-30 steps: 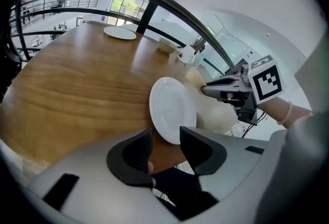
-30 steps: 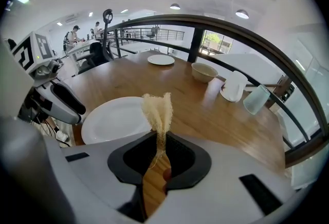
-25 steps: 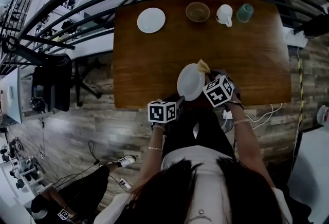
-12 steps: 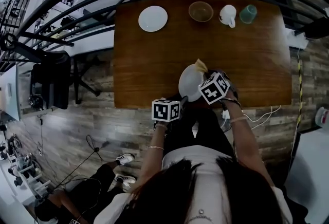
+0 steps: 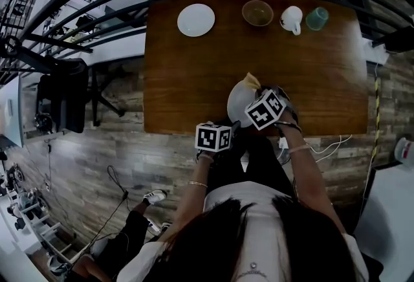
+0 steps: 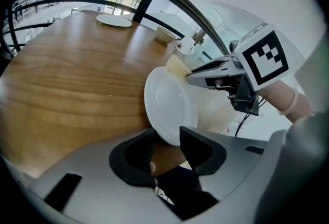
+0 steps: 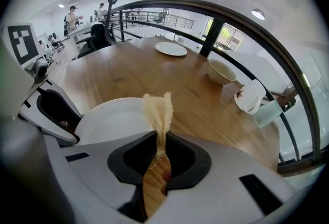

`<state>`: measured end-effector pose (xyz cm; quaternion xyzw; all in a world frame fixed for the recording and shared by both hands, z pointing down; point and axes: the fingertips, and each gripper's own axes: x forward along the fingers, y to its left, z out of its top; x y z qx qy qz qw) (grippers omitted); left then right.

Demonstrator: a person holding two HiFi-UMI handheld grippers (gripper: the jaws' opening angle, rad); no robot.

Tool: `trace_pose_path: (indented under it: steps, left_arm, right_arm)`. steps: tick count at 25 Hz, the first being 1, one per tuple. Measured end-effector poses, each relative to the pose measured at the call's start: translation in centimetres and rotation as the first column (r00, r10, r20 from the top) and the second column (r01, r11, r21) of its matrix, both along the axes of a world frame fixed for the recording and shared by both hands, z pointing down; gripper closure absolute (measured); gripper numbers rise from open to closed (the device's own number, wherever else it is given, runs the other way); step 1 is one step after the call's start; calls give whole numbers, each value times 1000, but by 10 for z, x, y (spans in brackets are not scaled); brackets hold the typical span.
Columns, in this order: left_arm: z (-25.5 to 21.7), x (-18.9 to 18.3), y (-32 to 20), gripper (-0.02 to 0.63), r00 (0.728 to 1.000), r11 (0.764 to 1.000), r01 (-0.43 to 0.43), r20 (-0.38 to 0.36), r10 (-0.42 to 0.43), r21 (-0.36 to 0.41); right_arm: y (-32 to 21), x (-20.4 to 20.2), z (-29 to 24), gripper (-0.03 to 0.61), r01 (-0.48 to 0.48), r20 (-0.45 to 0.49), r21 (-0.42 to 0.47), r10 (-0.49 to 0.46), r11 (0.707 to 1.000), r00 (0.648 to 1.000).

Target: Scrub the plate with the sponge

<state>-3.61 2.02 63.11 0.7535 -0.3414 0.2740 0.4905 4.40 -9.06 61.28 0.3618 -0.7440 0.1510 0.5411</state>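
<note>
At the worktop's [image 5: 194, 80] 6 o'clock edge, the plate [image 6: 169, 102] is standing tilted. The left gripper's [image 6: 167, 146] jaws are clamping its lower rim. The right gripper's [image 7: 157, 153] jaws are pinching the sponge [image 7: 158, 112] at the plate's 1 o'clock. Scrubbing well is calling for flat sponge pressure against a braced plate.
</note>
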Motion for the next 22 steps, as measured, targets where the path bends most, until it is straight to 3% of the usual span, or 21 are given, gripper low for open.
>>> trace_pose_path:
  steps: [11,22]
  left_arm:
    - [0,7,5,456,999,1000,-31,-20,31,-5]
    - [2,11,0,456,999,999,-40,-23,40,3]
  right_arm:
    - [19,-37,6,506,74,29,-91,-71,993,997]
    - [55,-81,5,506,167,183,-213,-129,963,975]
